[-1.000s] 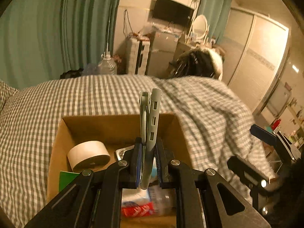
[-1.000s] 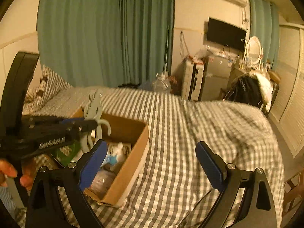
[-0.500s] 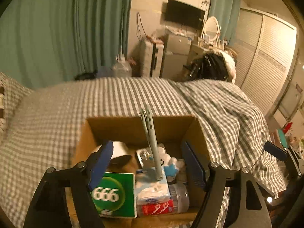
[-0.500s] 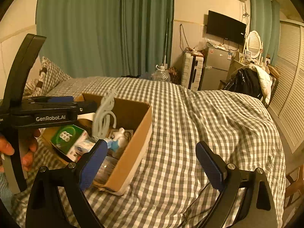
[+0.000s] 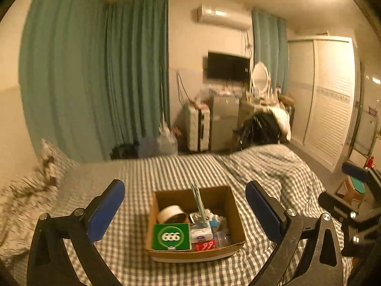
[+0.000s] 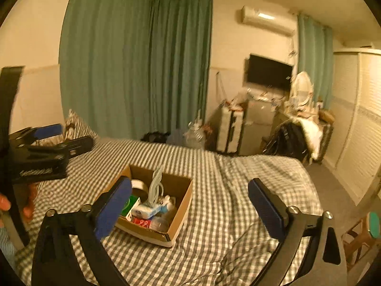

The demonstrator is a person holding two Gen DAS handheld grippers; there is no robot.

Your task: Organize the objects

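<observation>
On the bed (image 5: 166, 174) sat a cardboard box (image 5: 234, 208), its tape roll (image 5: 171, 213) at ten o'clock, the clip (image 5: 198, 202) upright at centre, tissue pack (image 5: 201, 233) at six.

A: Bed covering?
B: Grey-and-white checked bedspread (image 5: 166, 174), same check throughout.
A: Container on it?
B: Plain brown cardboard box (image 5: 234, 208), paler along the lower edge.
A: Contents, by colour.
B: Green square packet (image 5: 172, 236) with white "666" in a white ring; off-white tape roll (image 5: 172, 214); white tissue pack (image 5: 201, 233) with blue print; red wrapper (image 5: 205, 246) with white marks; pale grey-green clip-like piece (image 5: 198, 203) standing up.
A: Tools?
B: Left tool (image 5: 184, 211): black frame, blue pads (image 5: 106, 211). Right tool (image 6: 190, 211): identical colours.
A: Background?
B: Teal curtains (image 5: 95, 76), cream walls (image 5: 185, 47), black television screen (image 5: 228, 69).
</observation>
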